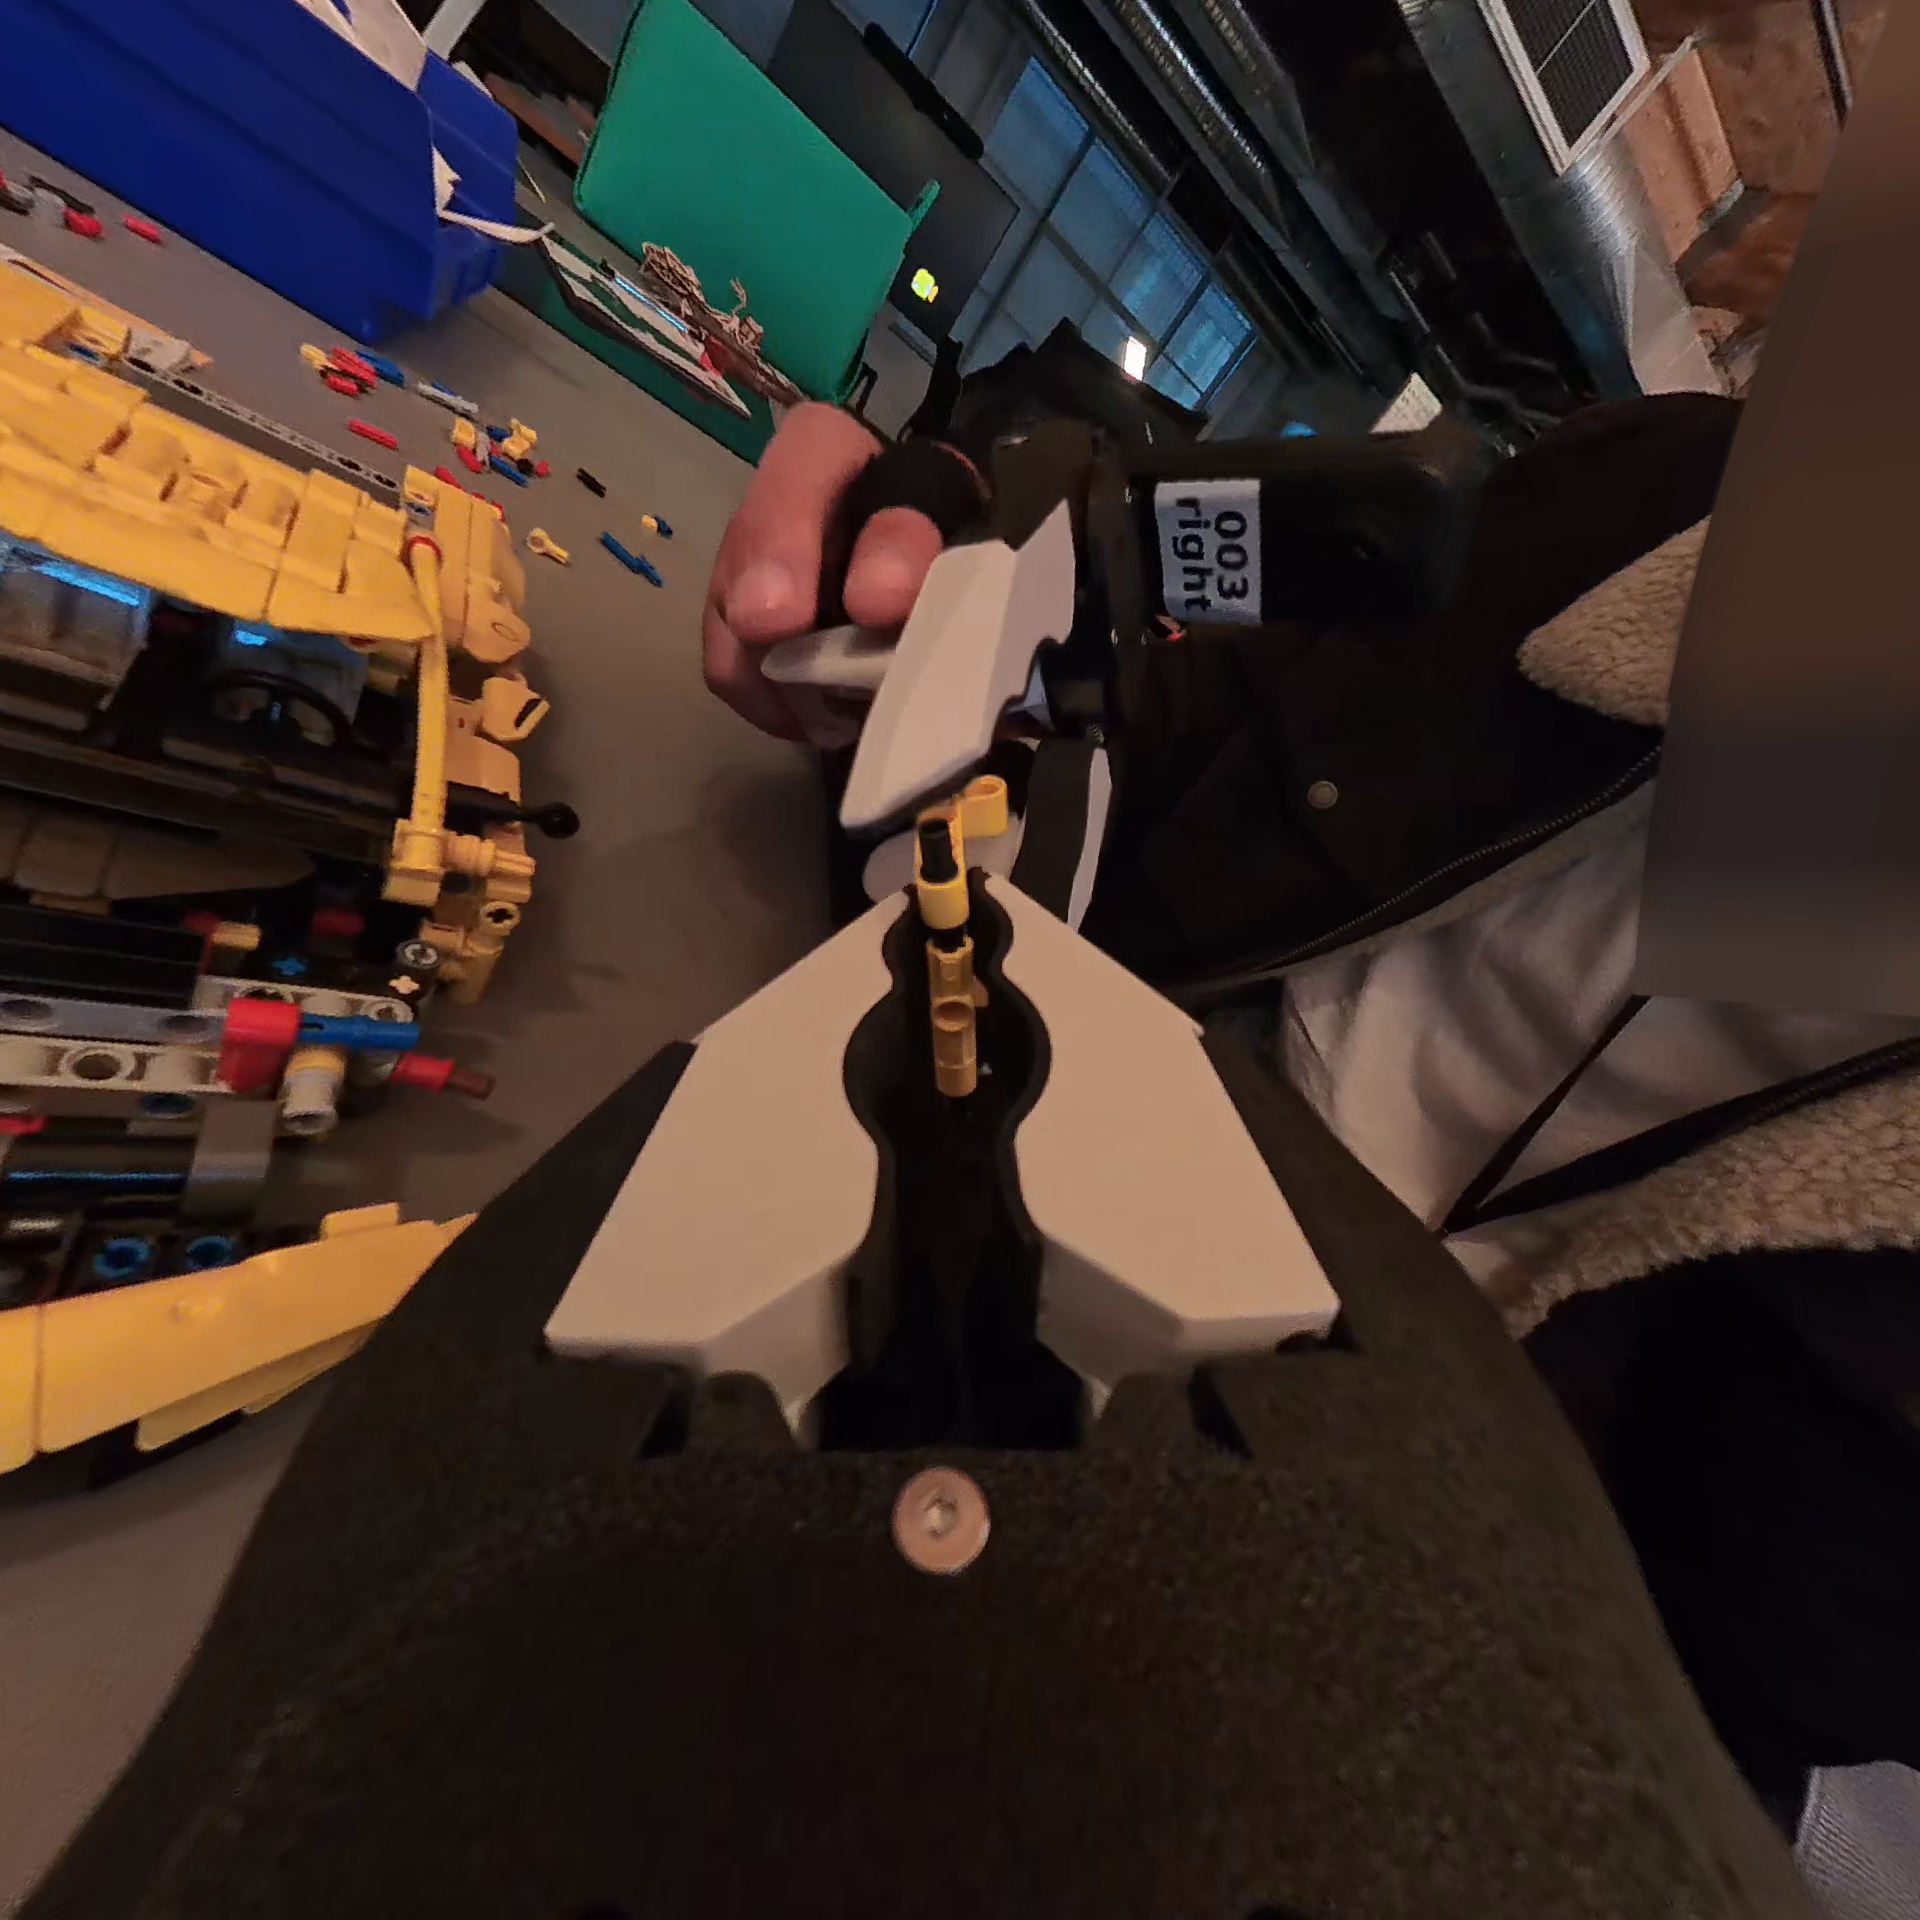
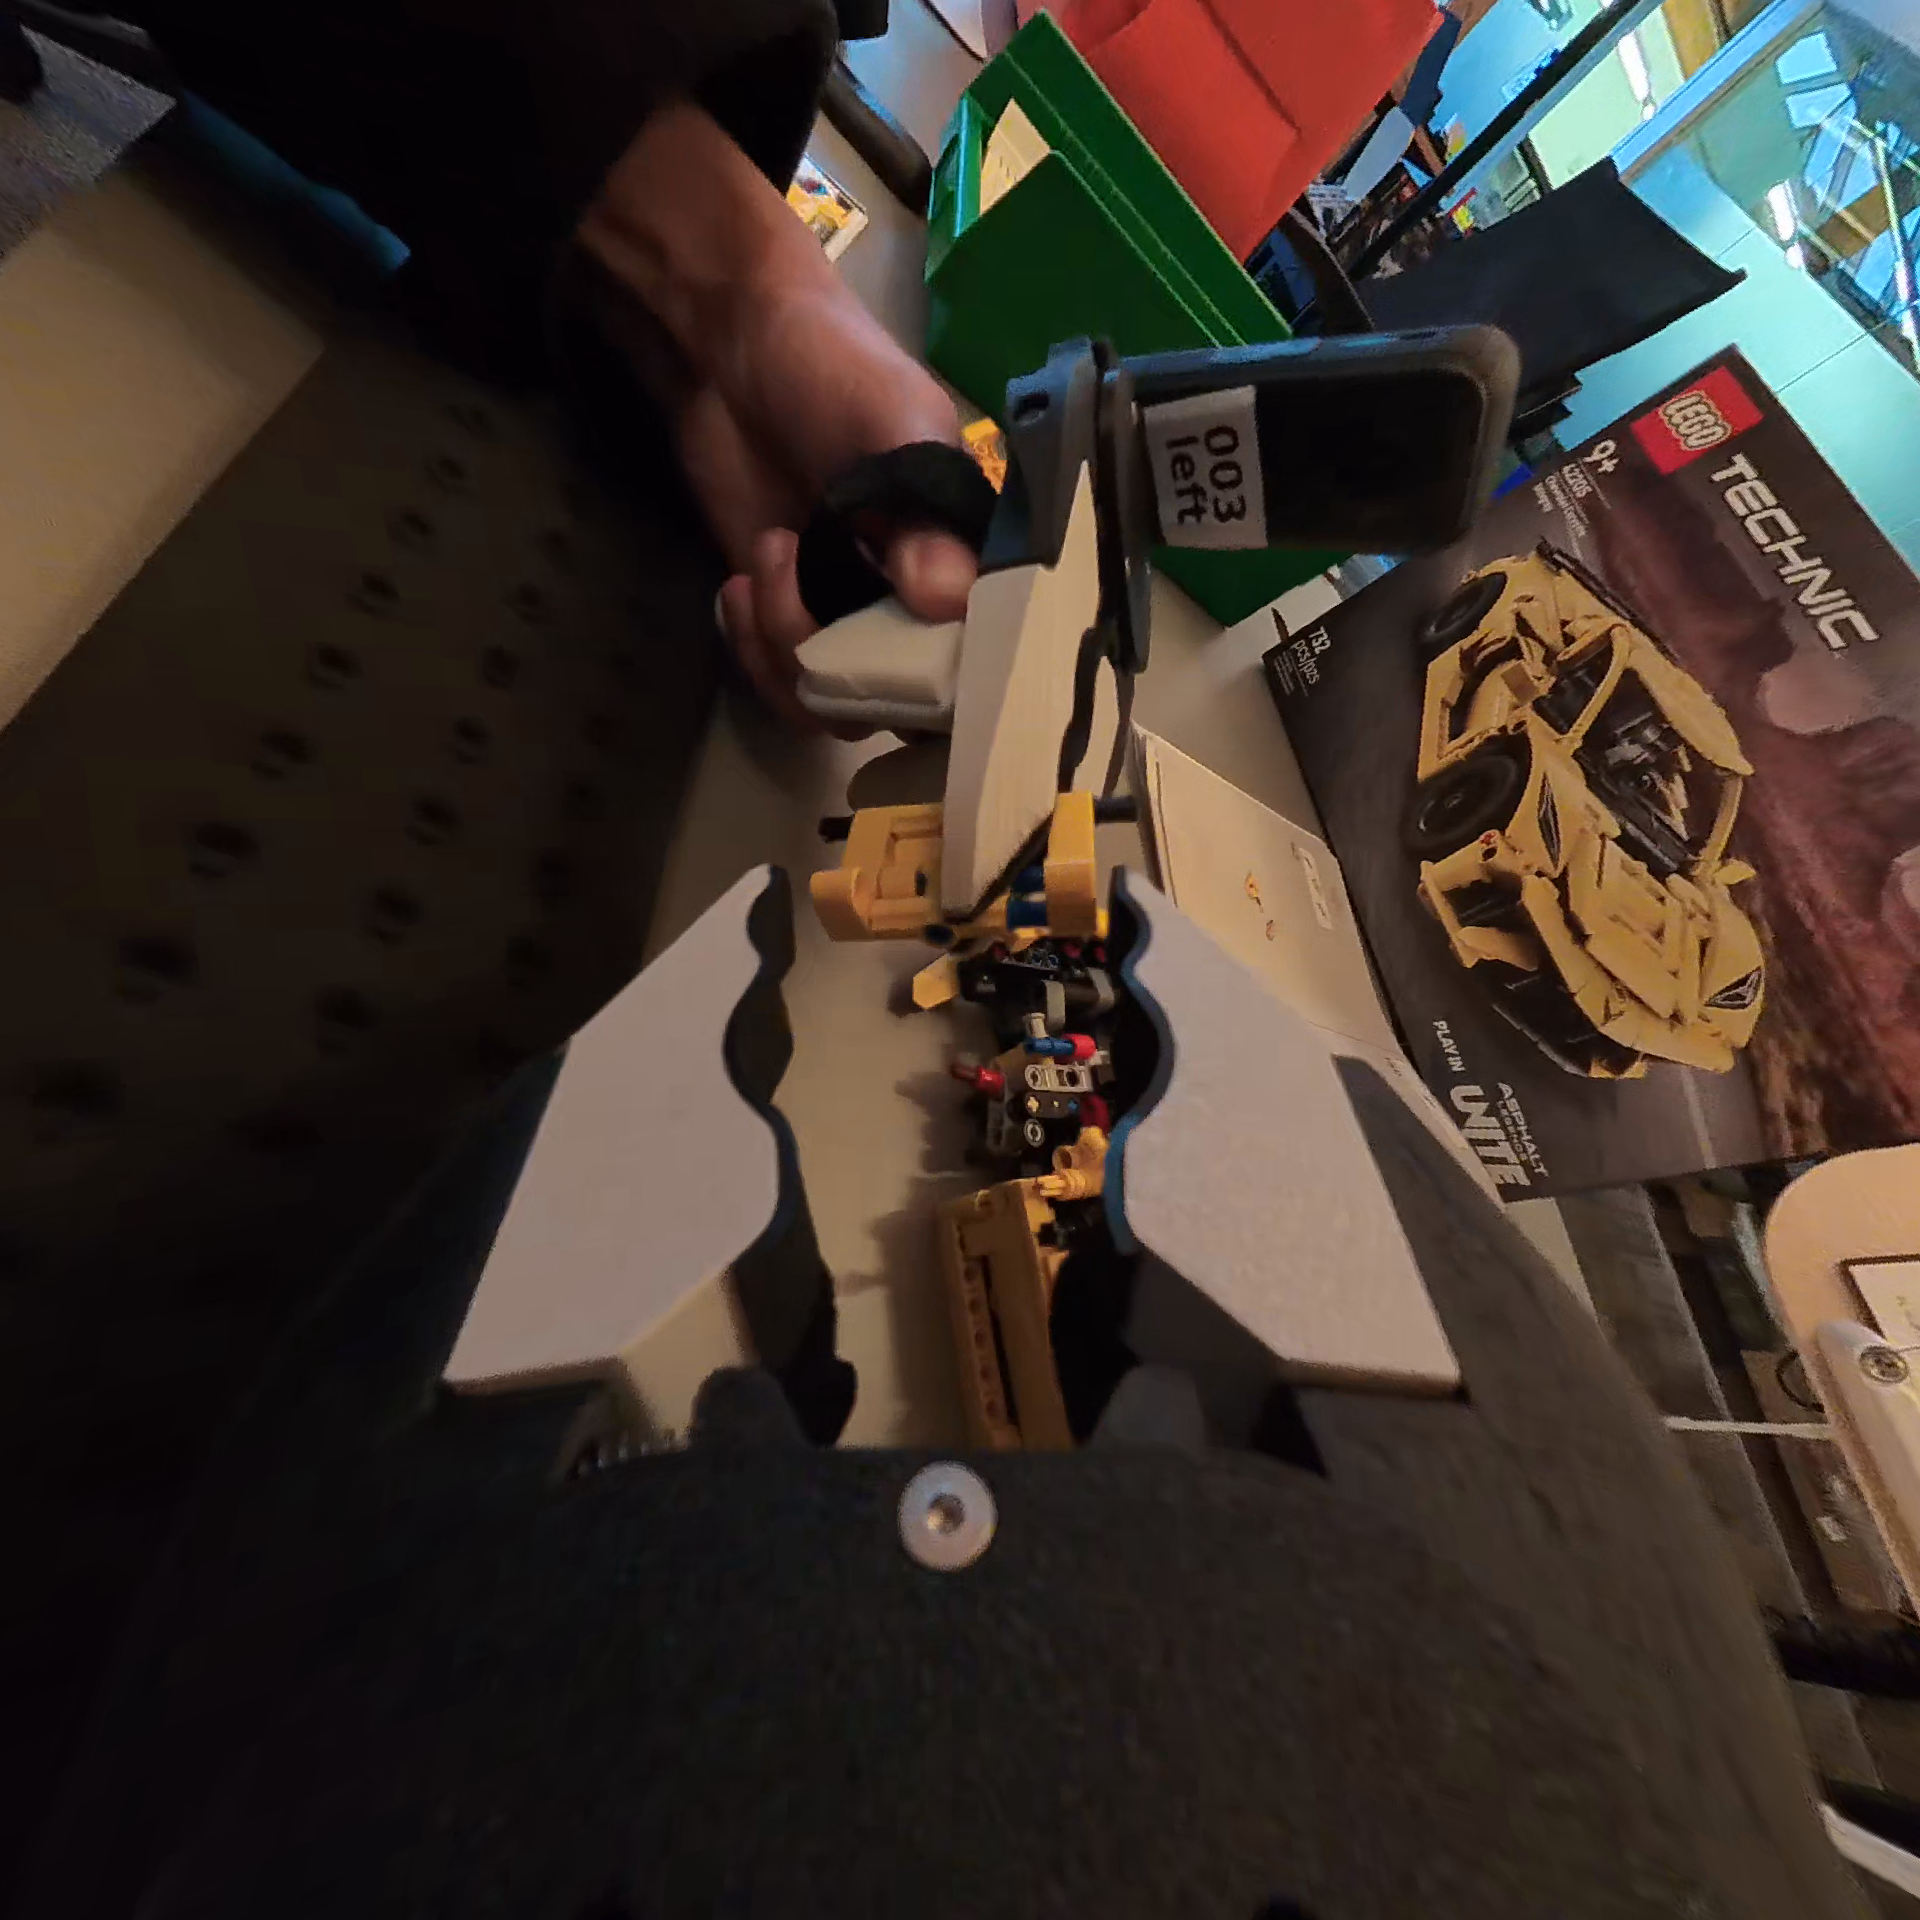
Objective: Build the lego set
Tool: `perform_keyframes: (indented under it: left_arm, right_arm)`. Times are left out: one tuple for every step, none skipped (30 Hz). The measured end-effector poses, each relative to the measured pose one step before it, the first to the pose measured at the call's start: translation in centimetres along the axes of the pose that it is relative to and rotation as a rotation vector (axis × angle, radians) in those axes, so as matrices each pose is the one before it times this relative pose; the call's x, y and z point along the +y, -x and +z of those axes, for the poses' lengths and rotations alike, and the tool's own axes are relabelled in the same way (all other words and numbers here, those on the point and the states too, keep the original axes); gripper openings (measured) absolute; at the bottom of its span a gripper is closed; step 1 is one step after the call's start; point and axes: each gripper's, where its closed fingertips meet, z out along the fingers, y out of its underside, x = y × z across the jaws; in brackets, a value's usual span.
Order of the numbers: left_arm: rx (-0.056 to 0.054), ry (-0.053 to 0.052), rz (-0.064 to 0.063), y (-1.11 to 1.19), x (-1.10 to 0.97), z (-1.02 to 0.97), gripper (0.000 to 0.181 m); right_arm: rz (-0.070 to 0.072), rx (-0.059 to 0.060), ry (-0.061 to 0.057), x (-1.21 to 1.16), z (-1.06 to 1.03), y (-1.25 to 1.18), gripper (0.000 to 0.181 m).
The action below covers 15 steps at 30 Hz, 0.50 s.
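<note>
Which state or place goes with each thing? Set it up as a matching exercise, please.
1 left tongs
2 right tongs
3 box
4 blue bin

a open over the car
b behind the loose pieces
c shut on a yellow piece
d flat beside the booklet

Pairs: 1-c, 2-a, 3-d, 4-b.

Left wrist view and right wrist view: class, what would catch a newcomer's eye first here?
The left gripper, shut on a small yellow Lego piece at centre, meets the right gripper head-on. To the left, the half-built yellow car fills the table's edge. In the right wrist view, the set's box lies to the right.
</note>
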Motion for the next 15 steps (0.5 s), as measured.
perform_keyframes:
  left_arm:
    - [-0.0008, 0.0083, 0.0003, 0.01, 0.099, 0.085, 0.006]
    - [0.0003, 0.0014, -0.0022, 0.02, 0.015, 0.011, 0.006]
    - [-0.0031, -0.0075, -0.0046, 0.092, -0.095, -0.085, 0.006]
    - [-0.0033, -0.0013, -0.0036, 0.078, -0.008, -0.036, 0.006]
    - [0.0021, 0.0036, -0.0009, -0.016, 0.046, 0.021, 0.006]
    - [0.0005, 0.001, -0.0008, 0.006, 0.011, 0.004, 0.006]
    - [0.0058, 0.0003, -0.0015, -0.065, 0.01, 0.009, 0.006]
    - [0.0077, -0.001, 0.0, -0.108, -0.014, 0.007, 0.006]
    - [0.0003, -0.0017, -0.0032, 0.031, -0.016, -0.02, 0.006]
    - [-0.0001, -0.0022, -0.0045, 0.034, -0.027, -0.047, 0.006]
    - [0.0021, -0.0048, -0.0029, -0.022, -0.061, -0.059, 0.006]
    - [0.003, -0.0091, -0.0022, -0.055, -0.126, -0.075, 0.006]
    - [0.0033, -0.0044, -0.0027, -0.04, -0.053, -0.053, 0.006]
    - [0.0024, -0.0034, -0.0043, -0.017, -0.045, -0.037, 0.006]
    - [-0.0027, -0.003, -0.0023, 0.047, -0.037, -0.027, 0.006]
  right_arm:
    - [-0.0093, 0.01, 0.0037, 0.017, 0.066, -0.014, 0.056]
    - [-0.0103, 0.0071, 0.0031, -0.022, 0.062, 0.024, 0.054]
    - [0.0011, 0.0201, 0.0066, 0.053, 0.064, -0.155, 0.054]
    - [-0.0116, 0.013, 0.0065, 0.087, 0.074, -0.064, 0.054]
    - [-0.0201, 0.0039, 0.0052, 0.011, -0.013, 0.033, 0.053]
    - [0.0004, -0.0053, 0.0073, 0.044, 0.006, 0.029, 0.053]
    - [0.0161, -0.0179, 0.0019, -0.026, -0.029, 0.06, 0.053]
    - [0.0094, -0.0114, -0.0035, -0.099, -0.059, 0.031, 0.053]
    - [-0.0051, 0.0048, 0.0069, 0.049, 0.021, -0.033, 0.053]
    - [-0.0144, 0.0144, 0.0099, 0.054, 0.049, -0.06, 0.053]
    - [-0.0021, 0.0134, 0.0024, -0.014, 0.034, -0.081, 0.053]
    - [0.0072, 0.0121, 0.0003, -0.071, 0.01, -0.142, 0.052]
    - [0.0047, 0.0068, 0.0013, -0.06, 0.018, -0.061, 0.052]
    - [-0.0073, 0.0077, 0.0016, -0.015, 0.001, -0.056, 0.052]
    - [-0.0216, 0.0169, 0.0046, 0.026, 0.026, -0.093, 0.052]
